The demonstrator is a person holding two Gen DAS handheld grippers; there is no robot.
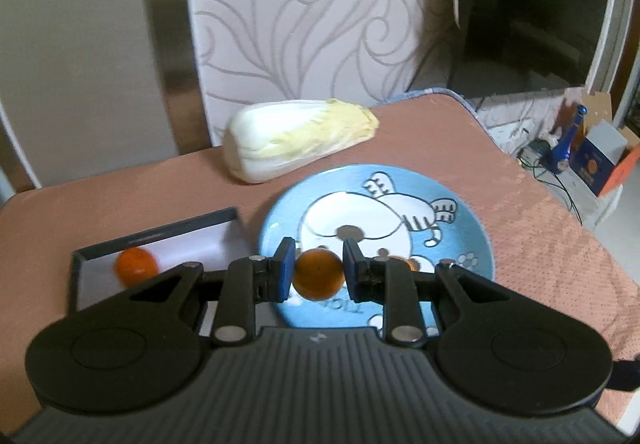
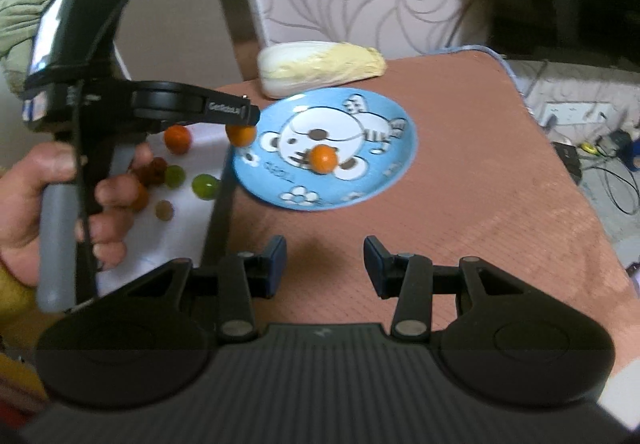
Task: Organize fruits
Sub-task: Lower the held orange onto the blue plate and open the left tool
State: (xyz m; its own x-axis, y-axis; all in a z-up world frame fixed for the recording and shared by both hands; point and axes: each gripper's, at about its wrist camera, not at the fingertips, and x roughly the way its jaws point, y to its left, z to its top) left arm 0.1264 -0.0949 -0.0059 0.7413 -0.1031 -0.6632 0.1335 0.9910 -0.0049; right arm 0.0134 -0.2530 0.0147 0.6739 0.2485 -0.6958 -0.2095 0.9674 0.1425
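My left gripper (image 1: pixel 318 272) is shut on a small orange fruit (image 1: pixel 317 274), held above the near left edge of the blue cartoon plate (image 1: pixel 472 244). In the right wrist view the same fruit (image 2: pixel 240 134) hangs under the left gripper's tip, over the plate's (image 2: pixel 380 180) left rim. Another orange fruit (image 2: pixel 323 159) lies on the plate's middle. A dark-rimmed white box (image 2: pixel 188 216) to the left holds an orange fruit (image 2: pixel 177 139), two green ones (image 2: pixel 205 186) and darker ones. My right gripper (image 2: pixel 325 268) is open and empty, over the tablecloth in front of the plate.
A napa cabbage (image 1: pixel 296 138) lies behind the plate at the table's far edge. A patterned chair back (image 1: pixel 304 16) stands behind it. The pink tablecloth (image 2: pixel 480 204) ends at the right, with floor clutter and cables beyond.
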